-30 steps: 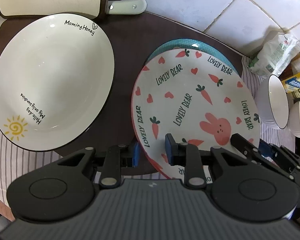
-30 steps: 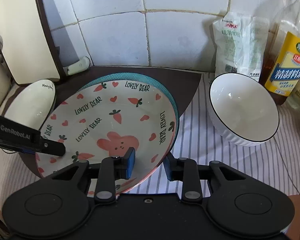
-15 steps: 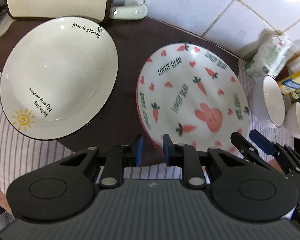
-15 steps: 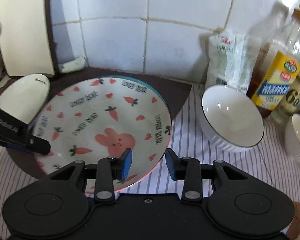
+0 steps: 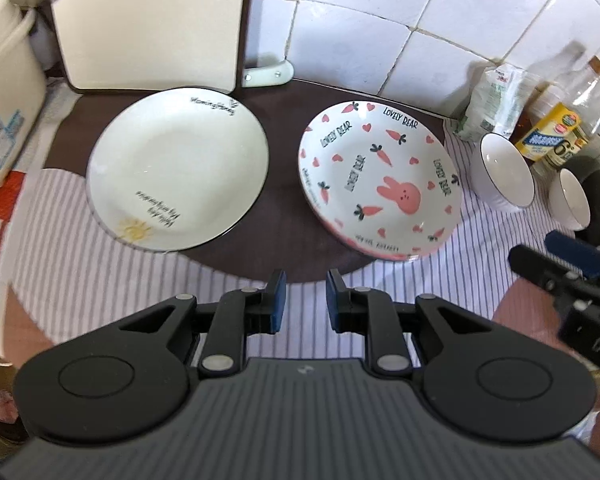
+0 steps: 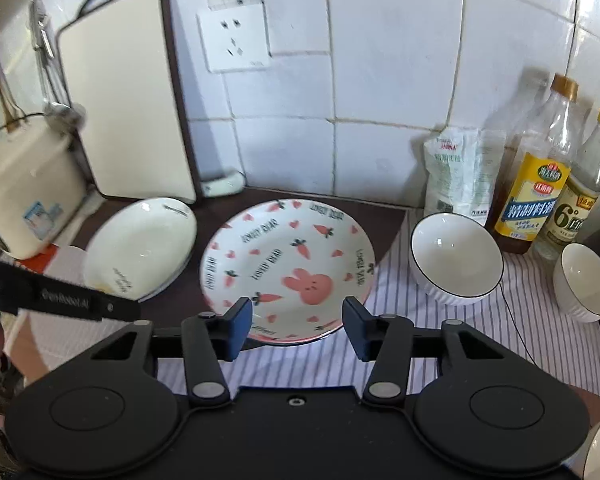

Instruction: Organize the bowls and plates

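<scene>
Left wrist view: the left gripper (image 5: pixel 303 300) hangs above the striped cloth (image 5: pixel 72 272), its blue pads parted by a small gap with nothing between them. Ahead of it, on the dark mat (image 5: pixel 284 184), lie two plates side by side and apart: the white sun plate (image 5: pixel 178 168) forward and to the left, the rabbit plate (image 5: pixel 380 178) forward and to the right. Neither touches the fingers. Two white bowls (image 5: pixel 504 172) (image 5: pixel 570 198) stand further right on the cloth, next to bottles (image 5: pixel 556 132). The right gripper's fingers show at the right edge.

Right wrist view: the right gripper (image 6: pixel 298 326) is spread wide and holds nothing. The rabbit plate (image 6: pixel 288 268) sits straight ahead, its near rim showing in the gap between the two fingertips, though whether they touch it cannot be told. The sun plate (image 6: pixel 140 250) lies left of it, in front of the cutting board (image 6: pixel 128 96). A large bowl (image 6: pixel 456 258) stands just right of the rabbit plate, a smaller one (image 6: pixel 584 280) beyond.
</scene>
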The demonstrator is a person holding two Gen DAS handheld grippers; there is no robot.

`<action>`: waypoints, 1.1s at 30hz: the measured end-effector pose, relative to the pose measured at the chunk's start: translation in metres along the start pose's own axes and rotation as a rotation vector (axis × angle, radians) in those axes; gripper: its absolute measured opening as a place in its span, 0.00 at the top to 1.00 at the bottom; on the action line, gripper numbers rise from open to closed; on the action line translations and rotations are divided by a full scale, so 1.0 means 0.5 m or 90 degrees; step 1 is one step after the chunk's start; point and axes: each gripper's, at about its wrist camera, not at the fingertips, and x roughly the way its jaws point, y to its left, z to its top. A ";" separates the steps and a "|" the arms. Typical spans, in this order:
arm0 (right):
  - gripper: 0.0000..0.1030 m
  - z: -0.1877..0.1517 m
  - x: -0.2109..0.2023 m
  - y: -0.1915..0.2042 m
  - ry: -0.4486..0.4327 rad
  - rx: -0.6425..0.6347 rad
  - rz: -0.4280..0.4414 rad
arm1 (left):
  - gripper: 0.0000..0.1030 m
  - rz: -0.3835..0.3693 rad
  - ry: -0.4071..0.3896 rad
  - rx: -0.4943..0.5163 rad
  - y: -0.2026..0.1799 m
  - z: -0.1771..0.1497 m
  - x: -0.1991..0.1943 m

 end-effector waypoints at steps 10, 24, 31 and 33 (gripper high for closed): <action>0.35 -0.015 -0.089 0.100 -0.035 -0.069 0.086 | 0.54 0.035 -0.028 0.019 0.048 -0.081 -0.076; 0.30 -0.054 -0.002 0.239 -0.057 -0.117 0.205 | 0.21 0.044 -0.169 0.018 0.266 -0.069 -0.157; 0.30 -0.079 0.128 0.261 -0.022 -0.033 0.273 | 0.17 0.066 -0.202 -0.019 0.319 -0.023 -0.098; 0.30 -0.084 0.164 0.267 -0.031 -0.011 0.262 | 0.17 0.053 -0.195 -0.027 0.337 -0.007 -0.065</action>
